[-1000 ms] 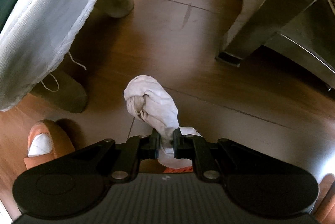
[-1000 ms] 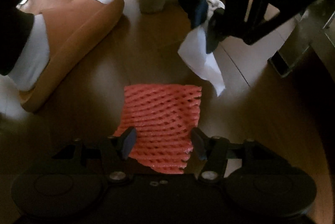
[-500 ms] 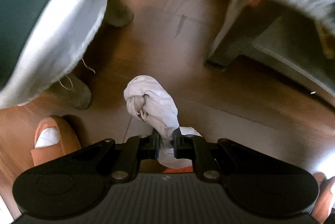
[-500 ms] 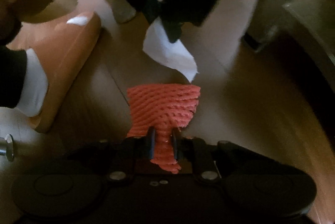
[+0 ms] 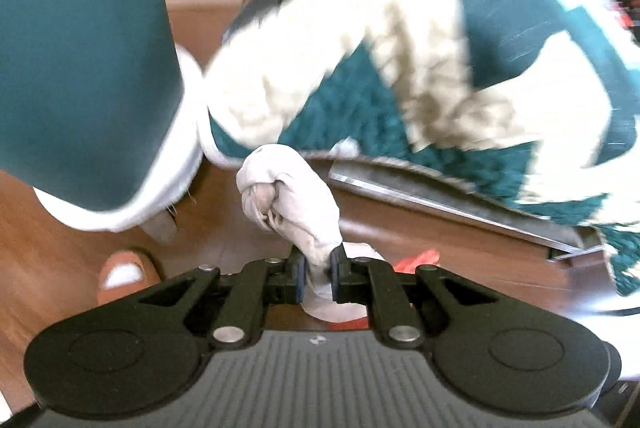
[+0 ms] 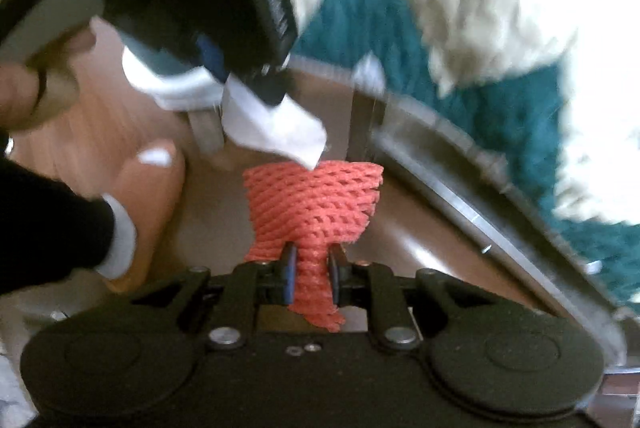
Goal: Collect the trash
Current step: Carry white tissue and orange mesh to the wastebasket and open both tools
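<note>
The left hand-held gripper was closed tight on a crumpled white tissue, whose knotted bulk stood up just ahead of the fingertips while a loose end hung below them. The right hand-held gripper was likewise pinched shut on a red foam net sleeve, which fanned out wide beyond the jaws and trailed a narrow tail behind them. In the right wrist view the tissue's corner hung just above the sleeve's top edge. A teal and cream knitted blanket filled the background, above a wooden floor, blurred.
</note>
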`<state>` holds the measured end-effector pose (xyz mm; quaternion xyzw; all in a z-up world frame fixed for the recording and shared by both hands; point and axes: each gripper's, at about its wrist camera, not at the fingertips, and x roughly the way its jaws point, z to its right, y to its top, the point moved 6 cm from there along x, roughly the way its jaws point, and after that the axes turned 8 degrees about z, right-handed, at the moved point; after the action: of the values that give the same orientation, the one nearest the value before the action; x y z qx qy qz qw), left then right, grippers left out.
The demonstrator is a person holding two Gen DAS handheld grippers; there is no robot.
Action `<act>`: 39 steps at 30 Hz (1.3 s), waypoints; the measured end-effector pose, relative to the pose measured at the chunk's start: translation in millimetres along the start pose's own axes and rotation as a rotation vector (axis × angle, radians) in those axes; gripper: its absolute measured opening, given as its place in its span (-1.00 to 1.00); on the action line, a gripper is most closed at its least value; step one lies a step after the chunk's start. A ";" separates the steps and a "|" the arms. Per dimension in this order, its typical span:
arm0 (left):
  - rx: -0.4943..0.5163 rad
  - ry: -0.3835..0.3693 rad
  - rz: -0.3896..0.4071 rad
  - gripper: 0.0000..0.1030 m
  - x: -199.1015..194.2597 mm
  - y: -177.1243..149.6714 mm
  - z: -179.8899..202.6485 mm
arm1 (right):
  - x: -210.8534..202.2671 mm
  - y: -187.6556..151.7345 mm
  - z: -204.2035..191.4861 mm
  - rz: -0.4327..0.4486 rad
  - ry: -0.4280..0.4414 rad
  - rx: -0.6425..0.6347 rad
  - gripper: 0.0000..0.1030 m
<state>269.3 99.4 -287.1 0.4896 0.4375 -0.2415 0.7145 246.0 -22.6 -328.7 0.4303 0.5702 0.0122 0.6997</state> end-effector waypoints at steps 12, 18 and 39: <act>0.024 -0.076 0.265 -0.77 -168.1 64.3 -31.3 | -131.8 111.4 -19.8 0.252 -0.085 -0.026 -0.69; 0.025 -0.059 0.342 -0.77 -215.7 88.4 -68.6 | -158.6 162.5 -41.6 0.326 -0.073 -0.060 -0.68; 0.050 0.112 0.338 -0.77 -222.1 154.6 -204.5 | -95.8 305.5 -125.1 0.352 0.012 -0.072 -0.64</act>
<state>198.3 329.6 -48.4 0.5865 0.3817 -0.1011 0.7071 256.1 194.5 -62.5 0.4981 0.4895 0.1576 0.6982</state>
